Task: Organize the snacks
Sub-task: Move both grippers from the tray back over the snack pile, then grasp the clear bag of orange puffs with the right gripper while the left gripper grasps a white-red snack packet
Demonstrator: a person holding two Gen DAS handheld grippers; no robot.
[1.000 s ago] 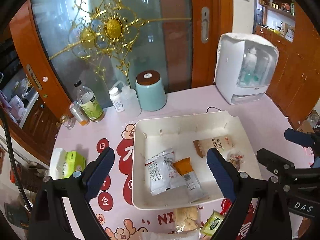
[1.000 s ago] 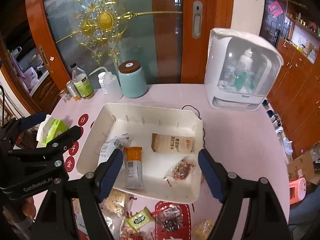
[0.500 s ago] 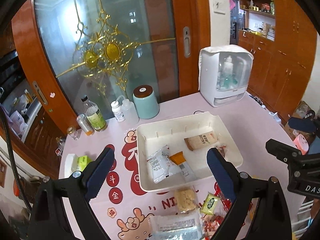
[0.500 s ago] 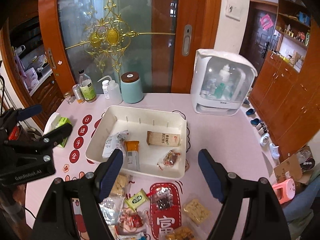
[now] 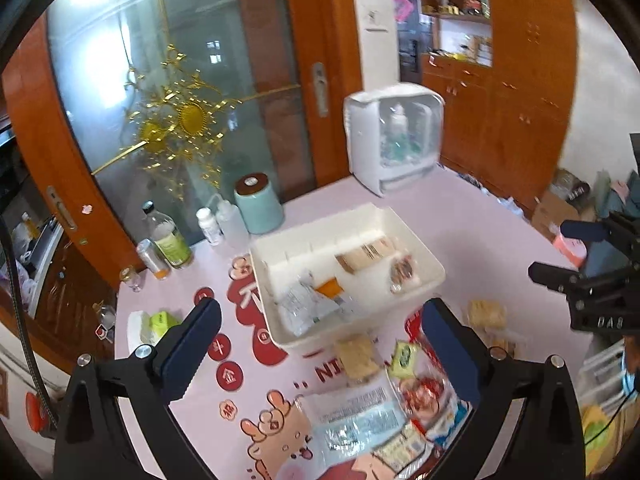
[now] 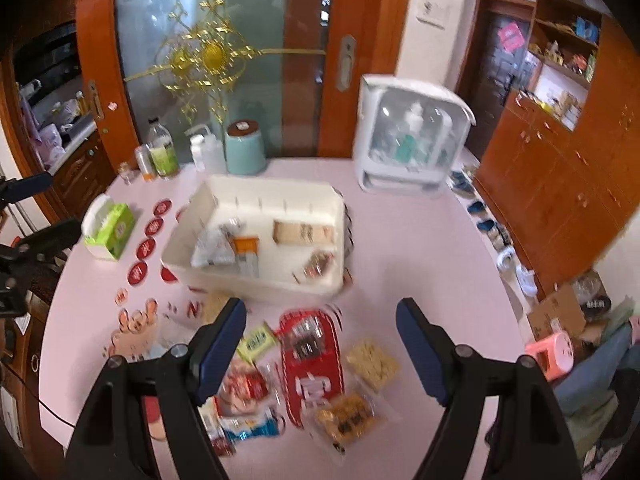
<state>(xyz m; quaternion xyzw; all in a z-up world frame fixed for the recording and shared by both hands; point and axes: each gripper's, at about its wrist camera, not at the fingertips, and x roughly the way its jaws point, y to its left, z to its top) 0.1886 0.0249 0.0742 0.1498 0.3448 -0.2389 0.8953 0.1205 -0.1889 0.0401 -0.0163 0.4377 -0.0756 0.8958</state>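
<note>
Two grippers hover above the pink table point(image 6: 420, 240), the left gripper point(image 5: 320, 344) and right gripper point(image 6: 320, 344) both spread wide and holding nothing. Four snack packets lie in the white tray point(image 6: 264, 284) (blurred), while loose snacks point(image 6: 304, 364) lie scattered just in front of it.

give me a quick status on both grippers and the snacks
Left gripper open, empty. Right gripper open, empty, above loose snacks. White tray holds four packets. Nothing in the way.
</note>
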